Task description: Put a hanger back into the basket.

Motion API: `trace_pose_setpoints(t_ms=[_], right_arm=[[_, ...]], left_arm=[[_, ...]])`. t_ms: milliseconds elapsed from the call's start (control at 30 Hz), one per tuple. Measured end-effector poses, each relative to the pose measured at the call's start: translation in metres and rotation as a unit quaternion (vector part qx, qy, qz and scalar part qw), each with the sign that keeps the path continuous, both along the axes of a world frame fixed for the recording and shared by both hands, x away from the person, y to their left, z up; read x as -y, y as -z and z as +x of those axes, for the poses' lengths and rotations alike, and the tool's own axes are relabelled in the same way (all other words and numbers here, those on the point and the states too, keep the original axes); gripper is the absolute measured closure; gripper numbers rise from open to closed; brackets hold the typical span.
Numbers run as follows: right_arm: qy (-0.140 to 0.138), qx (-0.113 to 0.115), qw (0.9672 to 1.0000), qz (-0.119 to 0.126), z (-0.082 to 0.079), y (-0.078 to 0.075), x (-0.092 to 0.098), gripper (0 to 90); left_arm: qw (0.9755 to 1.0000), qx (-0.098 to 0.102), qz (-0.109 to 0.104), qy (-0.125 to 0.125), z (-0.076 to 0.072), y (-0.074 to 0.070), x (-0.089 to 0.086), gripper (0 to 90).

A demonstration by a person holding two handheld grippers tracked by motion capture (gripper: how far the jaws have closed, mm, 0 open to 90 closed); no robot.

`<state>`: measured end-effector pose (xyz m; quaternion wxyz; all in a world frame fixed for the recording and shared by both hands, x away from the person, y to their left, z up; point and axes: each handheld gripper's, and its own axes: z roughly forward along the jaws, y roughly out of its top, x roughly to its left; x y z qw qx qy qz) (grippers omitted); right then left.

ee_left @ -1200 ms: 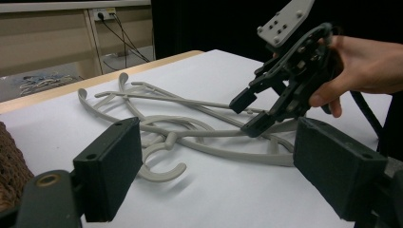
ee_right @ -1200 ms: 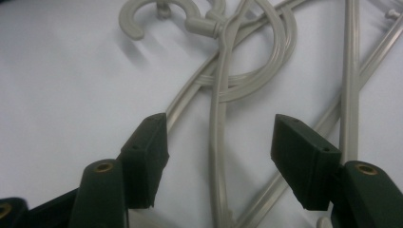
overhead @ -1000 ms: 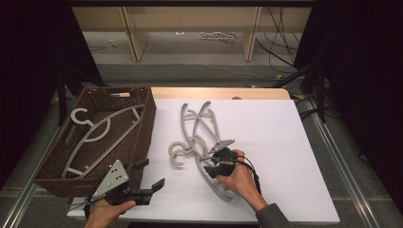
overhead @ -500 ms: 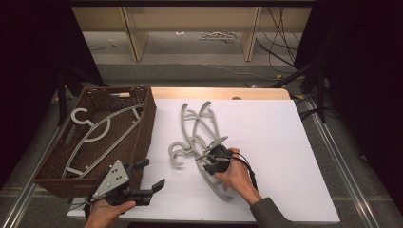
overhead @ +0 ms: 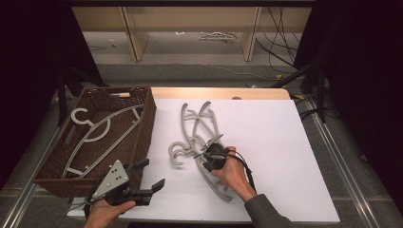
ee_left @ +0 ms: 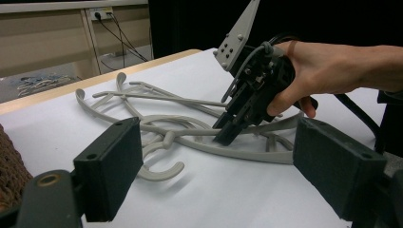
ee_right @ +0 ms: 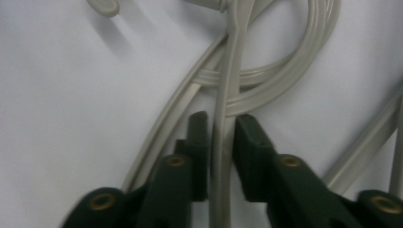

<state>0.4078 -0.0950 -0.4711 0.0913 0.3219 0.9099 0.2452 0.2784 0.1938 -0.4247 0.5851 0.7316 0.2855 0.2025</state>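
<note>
Several grey plastic hangers (overhead: 197,126) lie tangled on the white table top (overhead: 266,142). My right gripper (overhead: 204,154) points down onto the pile. Its jaws have just been closing, and in the right gripper view one thin hanger arm (ee_right: 228,85) runs between the pads, which now press on both its sides (ee_right: 221,128). The left gripper view shows that gripper (ee_left: 228,135) tilted onto the hangers (ee_left: 157,99). My left gripper (overhead: 151,173) is open near the table's front left, with nothing between its pads (ee_left: 218,171).
A brown wicker basket (overhead: 142,128) stands at the table's left edge, and a grey hanger (overhead: 102,130) lies inside it. Beyond the table are wooden shelving and floor cables. The white surface to the right of the pile is bare.
The right gripper's jaws have narrowed onto the hanger arm, and the hand has edged slightly left over the pile. The left gripper has stayed put.
</note>
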Motion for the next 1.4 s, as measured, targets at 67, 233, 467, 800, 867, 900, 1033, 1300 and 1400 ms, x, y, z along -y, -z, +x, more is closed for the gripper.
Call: trace_pose_setpoints(t_ms=[67,233,467,800,867,900,1033,1300,1400], right_arm=[[0.005,-0.005,1.0000,0.002,0.001,0.000,0.001,80.5],[0.015,0.001,0.9999,-0.007,0.001,-0.003,0.004,81.7],[0.001,0.016,0.9998,0.013,0.000,-0.018,0.020,82.1],[-0.021,0.030,0.9991,0.021,-0.011,-0.036,0.037,82.4],[-0.016,0.040,0.9987,0.029,-0.013,-0.041,0.042,82.4],[-0.012,0.046,0.9984,0.032,-0.014,-0.043,0.043,82.4],[-0.014,0.052,0.9978,0.038,-0.018,-0.054,0.051,82.4],[-0.026,0.066,0.9945,0.077,-0.031,-0.071,0.066,82.4],[-0.036,0.074,0.9933,0.081,-0.037,-0.076,0.071,82.4]], left_arm=[[1.0000,-0.001,0.002,0.002,0.000,0.000,0.000,17.0],[1.0000,0.004,0.000,0.007,0.000,0.000,0.000,17.1],[0.9999,0.007,0.009,0.006,0.000,-0.001,-0.001,17.4],[0.9998,0.014,0.009,0.008,-0.001,-0.002,0.000,17.6],[0.9997,0.016,0.015,0.009,-0.002,-0.002,0.000,17.7],[0.9997,0.014,0.015,0.009,-0.001,-0.002,0.000,17.8],[0.9998,0.011,0.014,0.008,0.000,-0.003,-0.001,18.1],[0.9993,-0.015,0.032,0.013,0.008,-0.017,0.008,18.2],[0.9983,-0.009,0.054,0.022,0.015,-0.030,0.016,18.3]])
